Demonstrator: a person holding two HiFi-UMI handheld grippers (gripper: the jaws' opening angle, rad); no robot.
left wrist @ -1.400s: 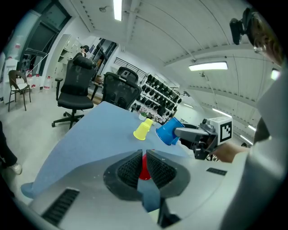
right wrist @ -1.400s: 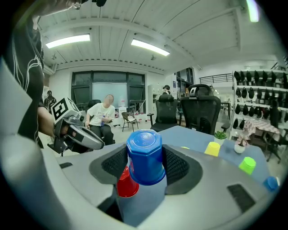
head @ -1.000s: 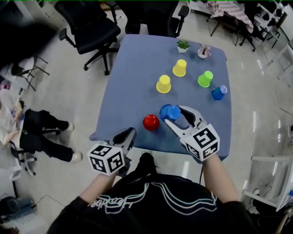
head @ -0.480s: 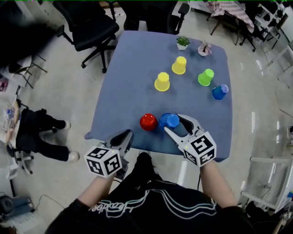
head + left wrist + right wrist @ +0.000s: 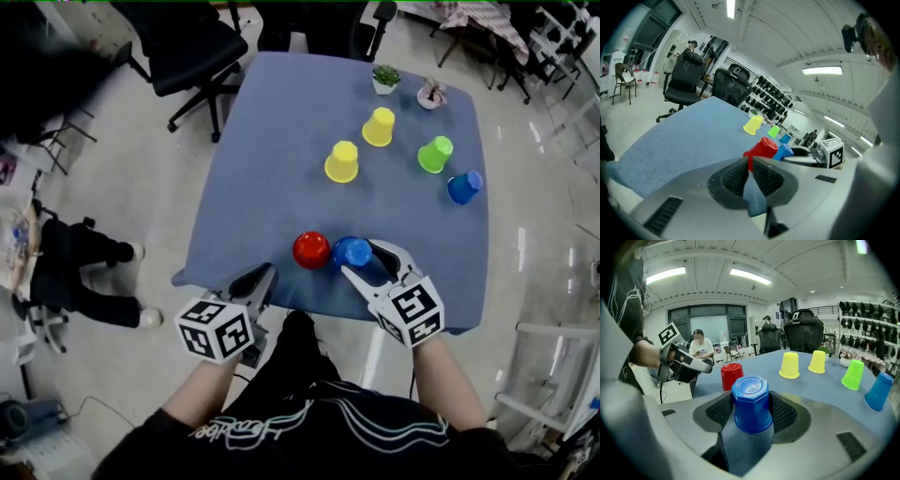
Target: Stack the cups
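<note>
Blue plastic, glossy and turned upside down: the blue cup (image 5: 751,404) is clamped between the ribbed black pads of the right gripper (image 5: 751,414). Its flat, many-sided base faces up and its walls widen toward a rim hidden below the jaws. In the head view it is near the front edge of the bench (image 5: 272,159), just beside an upturned red cup (image 5: 311,249) on its left. Whether the two cups touch, and whether the held cup's rim rests on the blue cloth, cannot be told.

The left gripper (image 5: 263,277) is at the front edge of the bench, aimed toward the red cup. Its jaws are drawn together with nothing between them.

Farther back, well apart from one another, are a near yellow cup (image 5: 342,161), a far yellow cup (image 5: 379,127) and a green cup (image 5: 435,154), all base-up. A second blue cup (image 5: 464,187) is close to the right edge. Two small potted plants (image 5: 385,79) stand at the far edge
</note>
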